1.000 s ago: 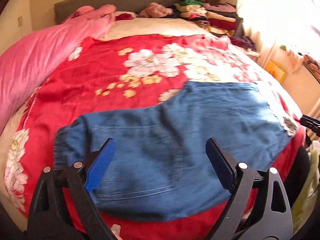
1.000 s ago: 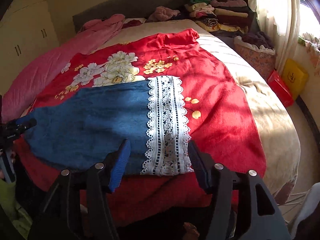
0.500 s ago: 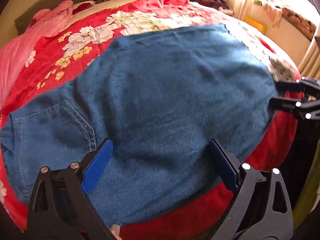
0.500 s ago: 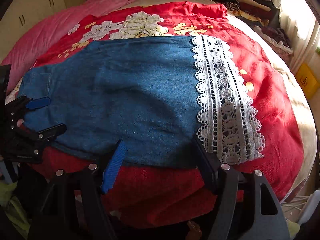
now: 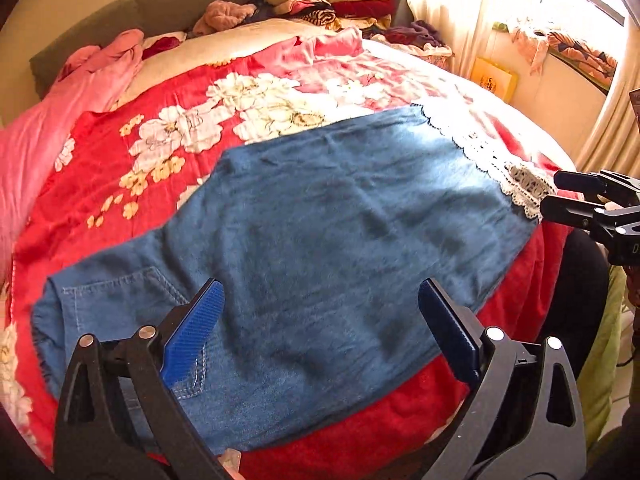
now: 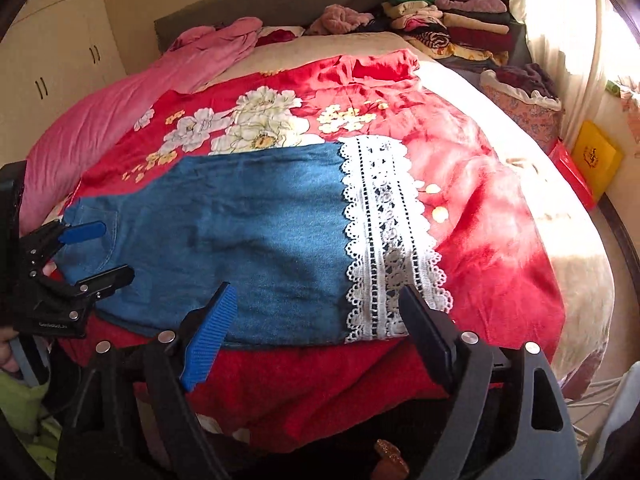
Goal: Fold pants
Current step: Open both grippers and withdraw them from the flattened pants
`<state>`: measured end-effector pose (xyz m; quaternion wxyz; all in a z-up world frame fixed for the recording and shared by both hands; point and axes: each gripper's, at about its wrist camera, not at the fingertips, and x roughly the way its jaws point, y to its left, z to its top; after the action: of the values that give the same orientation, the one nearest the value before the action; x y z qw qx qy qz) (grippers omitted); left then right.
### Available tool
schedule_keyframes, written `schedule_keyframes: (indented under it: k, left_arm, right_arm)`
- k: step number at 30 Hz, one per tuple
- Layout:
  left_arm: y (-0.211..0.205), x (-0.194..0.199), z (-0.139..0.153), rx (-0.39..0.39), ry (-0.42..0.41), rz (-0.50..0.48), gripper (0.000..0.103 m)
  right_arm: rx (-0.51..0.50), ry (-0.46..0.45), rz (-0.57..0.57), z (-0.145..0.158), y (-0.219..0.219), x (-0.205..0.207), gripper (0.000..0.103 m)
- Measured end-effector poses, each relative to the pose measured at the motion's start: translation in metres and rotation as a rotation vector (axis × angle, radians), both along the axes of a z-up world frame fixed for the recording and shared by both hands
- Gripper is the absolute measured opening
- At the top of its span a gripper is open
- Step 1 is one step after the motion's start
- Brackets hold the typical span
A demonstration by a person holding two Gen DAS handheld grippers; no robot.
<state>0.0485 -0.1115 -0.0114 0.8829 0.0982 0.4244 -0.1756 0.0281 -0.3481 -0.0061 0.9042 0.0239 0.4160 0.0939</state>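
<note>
Blue denim pants (image 5: 320, 240) with a white lace hem (image 6: 384, 236) lie flat across a red floral blanket (image 5: 168, 152) on the bed, waist and pocket at the left, hem at the right; they also show in the right wrist view (image 6: 240, 240). My left gripper (image 5: 320, 300) is open and empty above the near edge at the waist half; it also shows in the right wrist view (image 6: 100, 248). My right gripper (image 6: 316, 304) is open and empty over the near edge next to the lace; it also shows in the left wrist view (image 5: 560, 192).
A pink quilt (image 6: 120, 108) lies along the bed's left side. Stacks of folded clothes (image 6: 448, 24) sit at the headboard's right. A fabric basket (image 6: 520, 104), a red box (image 6: 572, 176) and a yellow box (image 6: 596, 156) stand on the floor right of the bed by the curtain.
Both grippers dipped close over the pants half a second ago and have since drawn back. Both stay open and empty. The pants lie as before.
</note>
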Motion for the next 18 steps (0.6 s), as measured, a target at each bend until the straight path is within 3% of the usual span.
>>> schedule_keyframes:
  k: [8,18]
  left_arm:
    - [-0.014,0.001,0.018,0.002,-0.031,-0.011,0.093]
    - [-0.038,0.015,0.037,0.012,-0.072,-0.064,0.093]
  right_arm:
    - [0.010,-0.072,-0.062,0.024,-0.021,-0.013,0.085]
    - [0.031,-0.105,-0.122,0.029,-0.040,-0.019,0.085]
